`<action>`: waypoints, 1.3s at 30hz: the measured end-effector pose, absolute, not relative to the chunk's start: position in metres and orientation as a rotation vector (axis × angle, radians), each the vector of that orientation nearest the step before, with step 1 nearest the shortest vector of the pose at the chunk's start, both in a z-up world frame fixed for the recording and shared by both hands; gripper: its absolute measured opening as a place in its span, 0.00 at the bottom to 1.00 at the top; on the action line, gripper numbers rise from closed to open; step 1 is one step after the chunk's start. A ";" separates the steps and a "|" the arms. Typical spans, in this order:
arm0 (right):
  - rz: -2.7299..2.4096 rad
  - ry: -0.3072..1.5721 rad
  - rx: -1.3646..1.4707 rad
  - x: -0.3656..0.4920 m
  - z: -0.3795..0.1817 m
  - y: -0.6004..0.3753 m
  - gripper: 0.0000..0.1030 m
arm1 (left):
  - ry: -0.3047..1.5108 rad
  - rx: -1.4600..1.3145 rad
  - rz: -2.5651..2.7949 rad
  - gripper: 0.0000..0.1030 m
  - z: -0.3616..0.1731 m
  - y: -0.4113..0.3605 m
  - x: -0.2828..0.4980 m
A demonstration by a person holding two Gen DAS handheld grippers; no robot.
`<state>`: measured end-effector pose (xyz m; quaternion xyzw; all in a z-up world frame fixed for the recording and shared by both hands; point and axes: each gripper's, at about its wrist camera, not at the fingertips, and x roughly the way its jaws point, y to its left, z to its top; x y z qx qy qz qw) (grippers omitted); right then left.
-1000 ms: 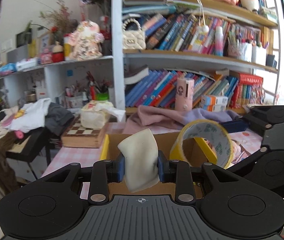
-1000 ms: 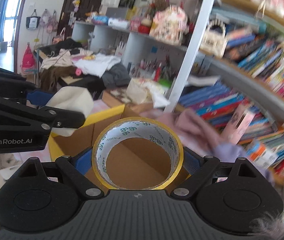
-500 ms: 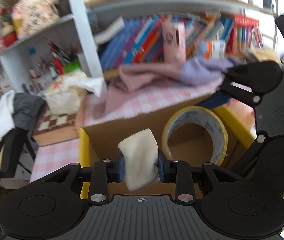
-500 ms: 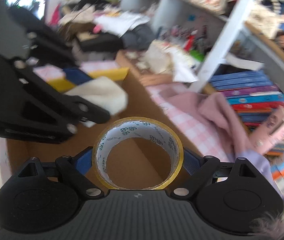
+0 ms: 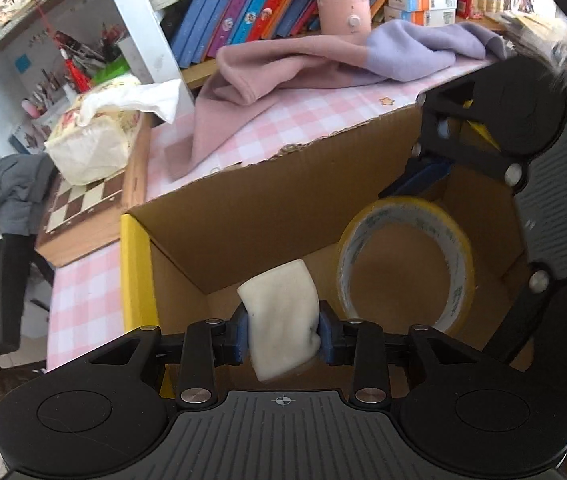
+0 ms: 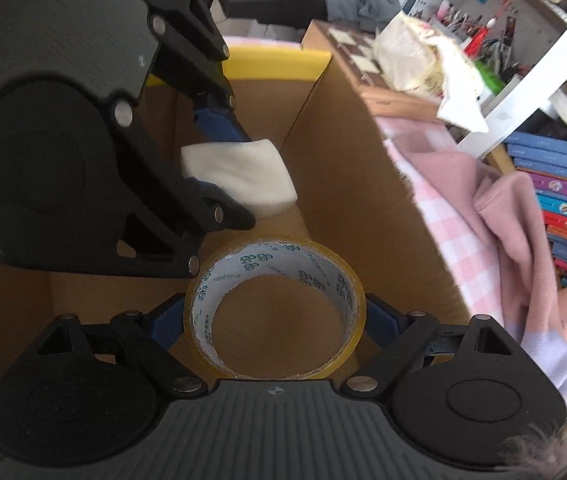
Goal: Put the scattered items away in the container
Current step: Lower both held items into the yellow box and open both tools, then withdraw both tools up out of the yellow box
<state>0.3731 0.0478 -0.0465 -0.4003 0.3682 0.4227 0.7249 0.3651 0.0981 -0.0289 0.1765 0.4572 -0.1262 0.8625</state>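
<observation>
An open cardboard box (image 5: 243,216) with a yellow flap sits on a pink checked tablecloth. Both grippers reach down into it side by side. My left gripper (image 5: 283,334) has a cream sponge-like pad (image 5: 279,312) between its blue pads; the jaws are opening, with both pads still touching the piece. The right wrist view shows that cream pad (image 6: 243,178) near the box's far corner. My right gripper (image 6: 275,320) is shut on a yellow-edged tape roll (image 6: 275,258), gripped across its width above the box floor. The tape roll (image 5: 459,248) hangs just right of the cream pad.
A pink and lilac cloth (image 5: 283,68) lies on the tablecloth (image 5: 83,300) behind the box. A tissue pack (image 5: 91,140) rests on a chessboard case (image 5: 83,208) at the left. Bookshelves (image 5: 243,4) stand at the back, and clothes are piled at the far left.
Both grippers have tipped downward and sunk from above the box rim to inside it, carrying the cream pad and the tape roll. The left jaws stand slightly wider.
</observation>
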 end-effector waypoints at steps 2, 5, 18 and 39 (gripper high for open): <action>0.937 0.822 -0.894 0.373 -0.047 0.049 0.88 | 0.971 0.388 -0.270 0.36 -0.031 0.096 0.366; 0.938 0.853 -0.902 0.376 -0.050 0.051 0.88 | 0.994 0.404 -0.269 0.39 -0.035 0.094 0.369; 0.842 0.777 -0.823 0.352 -0.034 0.029 0.95 | 0.811 0.396 -0.229 0.88 -0.010 0.092 0.341; 0.633 0.482 -0.481 0.230 0.053 -0.028 0.95 | 0.452 0.295 -0.119 0.92 0.082 0.087 0.191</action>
